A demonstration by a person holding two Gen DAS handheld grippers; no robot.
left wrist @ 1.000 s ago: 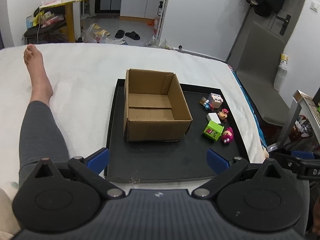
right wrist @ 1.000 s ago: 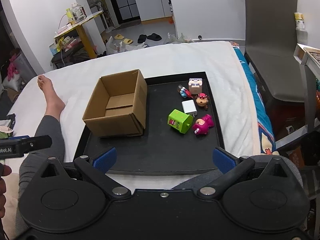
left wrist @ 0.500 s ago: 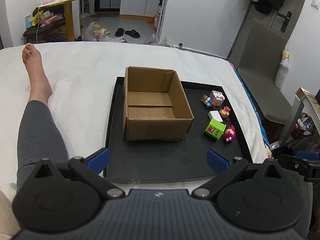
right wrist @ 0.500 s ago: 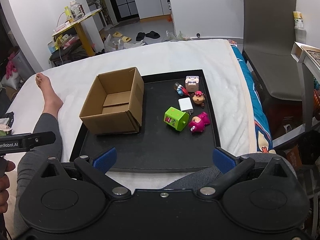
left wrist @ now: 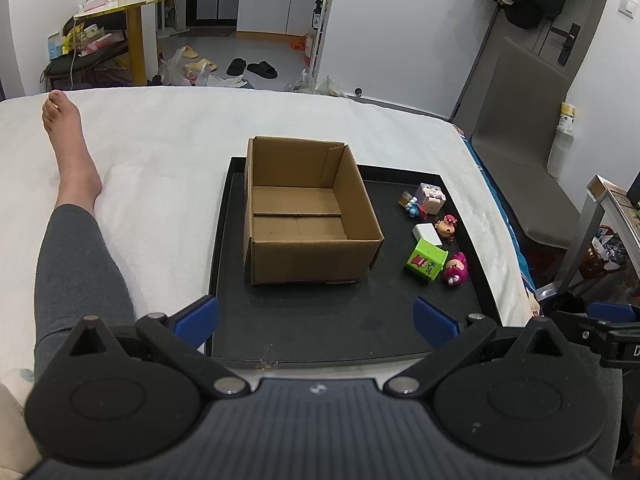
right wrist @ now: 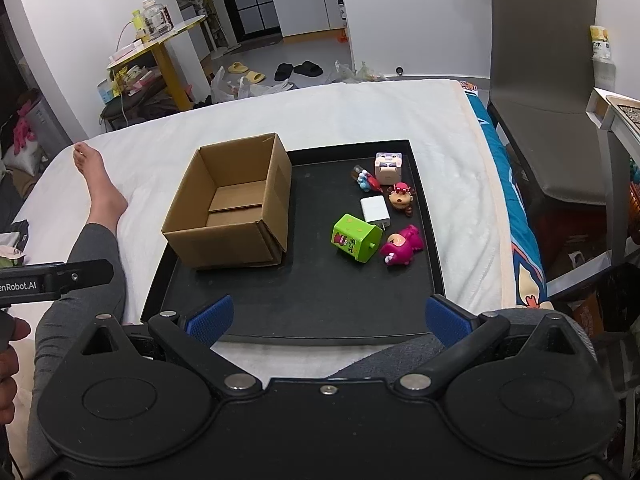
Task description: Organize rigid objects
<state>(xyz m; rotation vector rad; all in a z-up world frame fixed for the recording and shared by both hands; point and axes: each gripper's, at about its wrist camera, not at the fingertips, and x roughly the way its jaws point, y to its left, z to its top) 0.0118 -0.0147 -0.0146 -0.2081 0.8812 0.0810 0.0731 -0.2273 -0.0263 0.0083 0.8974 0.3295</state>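
An empty open cardboard box [left wrist: 304,216] [right wrist: 232,208] stands on the left part of a black tray [left wrist: 340,320] [right wrist: 320,300] on the bed. Right of it lie several small toys: a green cube [left wrist: 426,260] [right wrist: 356,238], a pink figure [left wrist: 455,270] [right wrist: 401,245], a white charger [left wrist: 427,233] [right wrist: 374,209], a brown monkey figure [right wrist: 402,197], a pale cube toy [left wrist: 430,197] [right wrist: 388,167] and a small blue-red piece [right wrist: 365,179]. My left gripper [left wrist: 316,318] and right gripper [right wrist: 326,316] hover open over the tray's near edge, holding nothing.
The tray rests on a white bedcover [left wrist: 160,148]. A person's leg in grey with a bare foot [left wrist: 68,152] lies left of the tray. A grey chair [right wrist: 556,120] stands past the bed's right edge, and a yellow side table [left wrist: 132,12] beyond the bed.
Both grippers have drawn back and up a little from the tray, so the box and toys look smaller. Nothing on the tray has moved; both stay open.
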